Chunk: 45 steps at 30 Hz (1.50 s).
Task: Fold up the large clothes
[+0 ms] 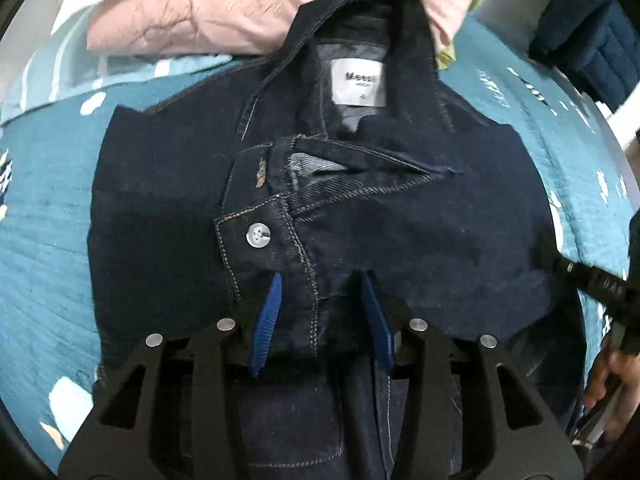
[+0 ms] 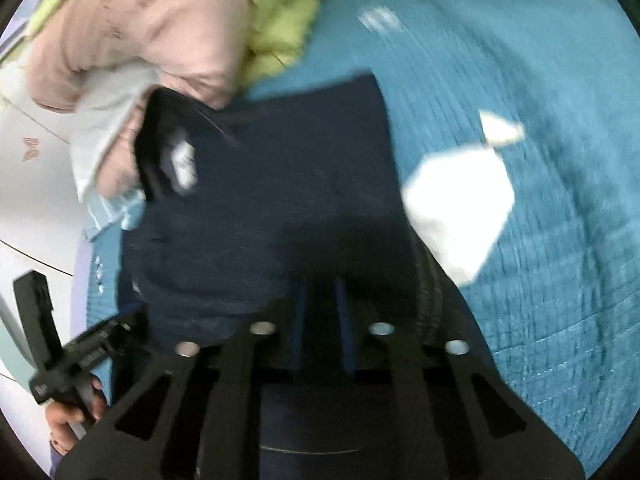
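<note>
The dark denim jacket (image 1: 320, 200) lies folded on the teal bedspread (image 1: 44, 208), collar away from the left gripper (image 1: 320, 300), whose blue pads stand parted over the placket below the button (image 1: 258, 235). The right gripper (image 2: 322, 312) looks narrowly parted over denim; blur hides any grip. Smooth outward, keeping edges square.

Dark denim jacket (image 1: 360, 220), folded into a compact block, collar up, white label showing, lying on teal bedspread (image 1: 44, 208)
</note>
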Motion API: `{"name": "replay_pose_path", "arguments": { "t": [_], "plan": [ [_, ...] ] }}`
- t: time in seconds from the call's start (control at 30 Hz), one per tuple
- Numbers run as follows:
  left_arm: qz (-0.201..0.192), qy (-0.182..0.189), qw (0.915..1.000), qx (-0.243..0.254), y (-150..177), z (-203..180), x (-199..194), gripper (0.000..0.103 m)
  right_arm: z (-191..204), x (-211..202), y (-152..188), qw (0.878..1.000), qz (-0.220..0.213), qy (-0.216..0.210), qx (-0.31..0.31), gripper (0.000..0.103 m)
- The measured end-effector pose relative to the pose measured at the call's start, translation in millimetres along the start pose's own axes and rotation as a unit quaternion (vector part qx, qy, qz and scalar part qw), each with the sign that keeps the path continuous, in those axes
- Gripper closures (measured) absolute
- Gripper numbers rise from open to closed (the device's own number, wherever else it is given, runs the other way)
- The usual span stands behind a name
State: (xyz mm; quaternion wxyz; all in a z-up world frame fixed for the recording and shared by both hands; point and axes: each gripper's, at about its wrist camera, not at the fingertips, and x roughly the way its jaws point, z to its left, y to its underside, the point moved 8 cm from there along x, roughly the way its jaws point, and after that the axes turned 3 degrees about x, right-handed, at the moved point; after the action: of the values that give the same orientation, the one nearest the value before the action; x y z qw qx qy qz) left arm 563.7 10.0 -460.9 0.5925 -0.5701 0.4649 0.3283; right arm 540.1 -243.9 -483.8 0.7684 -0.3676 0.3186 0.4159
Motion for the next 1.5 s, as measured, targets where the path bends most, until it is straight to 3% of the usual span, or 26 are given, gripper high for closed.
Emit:
{"name": "replay_pose_path", "arguments": {
  "t": [0.07,0.13,0.27,0.33,0.4,0.43,0.6,0.73,0.83,1.07,1.13,1.17,1.2,1.37,1.47,1.5],
  "plan": [
    [0.000,-0.006,0.9999,0.009,-0.4,-0.1,2.4,0.060,-1.1,2.5,-1.5,1.000,0.005,-0.008,0.009,0.103],
    [0.000,-0.004,0.9999,0.014,-1.3,-0.5,1.9,0.060,4.2,3.0,-2.2,1.000,0.011,0.009,-0.008,0.103],
    [-0.014,0.042,0.9990,-0.002,-11.1,9.8,-23.3,0.059,13.5,-9.6,-9.6,1.000,0.017,-0.021,-0.007,0.094],
    [-0.046,0.066,0.9967,-0.014,-21.2,22.4,-46.0,0.047,22.3,-24.4,-22.8,0.999,-0.004,-0.037,-0.022,0.085],
    [-0.075,0.057,0.9951,-0.032,-35.0,46.6,-65.7,0.041,29.4,-31.2,-39.4,0.998,-0.019,-0.037,-0.036,0.056],
    [-0.078,0.052,0.9948,-0.040,-40.4,59.0,-69.9,0.041,32.1,-31.3,-49.0,0.998,-0.023,-0.034,-0.044,0.055],
    [-0.056,0.012,0.9934,-0.100,-65.4,129.9,-58.5,0.041,22.7,-14.0,-86.3,0.999,-0.016,-0.028,-0.022,0.055],
    [-0.009,0.016,0.9908,-0.134,-67.1,161.9,-25.9,0.041,7.1,8.7,-104.4,0.999,0.010,-0.045,0.020,0.054],
    [0.011,-0.006,0.9913,-0.131,-67.6,168.4,-4.7,0.041,-2.5,20.0,-113.6,0.998,0.020,-0.045,0.033,0.053],
    [0.025,-0.007,0.9921,-0.123,-71.0,170.2,28.8,0.041,-3.4,42.8,-131.0,0.999,0.025,-0.043,0.022,0.052],
    [0.018,-0.006,0.9926,-0.120,-74.1,169.5,30.0,0.041,-7.0,42.4,-137.7,1.000,0.012,-0.018,0.021,0.052],
    [0.018,-0.005,0.9924,-0.122,-75.3,170.0,30.8,0.040,-13.4,40.0,-141.3,1.000,-0.002,0.021,0.022,0.052],
    [0.018,-0.004,0.9922,-0.123,-75.9,170.4,31.1,0.040,-15.8,40.1,-143.4,0.999,-0.007,0.034,0.021,0.052],
    [0.017,0.000,0.9931,-0.116,-81.8,167.5,33.4,0.040,-4.1,53.5,-144.7,0.999,0.016,-0.029,0.002,0.049],
    [0.013,-0.006,0.9940,-0.108,-87.6,162.4,36.2,0.041,-2.1,58.6,-149.1,0.999,0.016,-0.041,-0.004,0.049],
    [0.006,-0.008,0.9940,-0.109,-88.8,161.3,36.1,0.046,-3.8,62.2,-151.2,0.999,0.017,-0.045,-0.001,0.051]
  ]
}}
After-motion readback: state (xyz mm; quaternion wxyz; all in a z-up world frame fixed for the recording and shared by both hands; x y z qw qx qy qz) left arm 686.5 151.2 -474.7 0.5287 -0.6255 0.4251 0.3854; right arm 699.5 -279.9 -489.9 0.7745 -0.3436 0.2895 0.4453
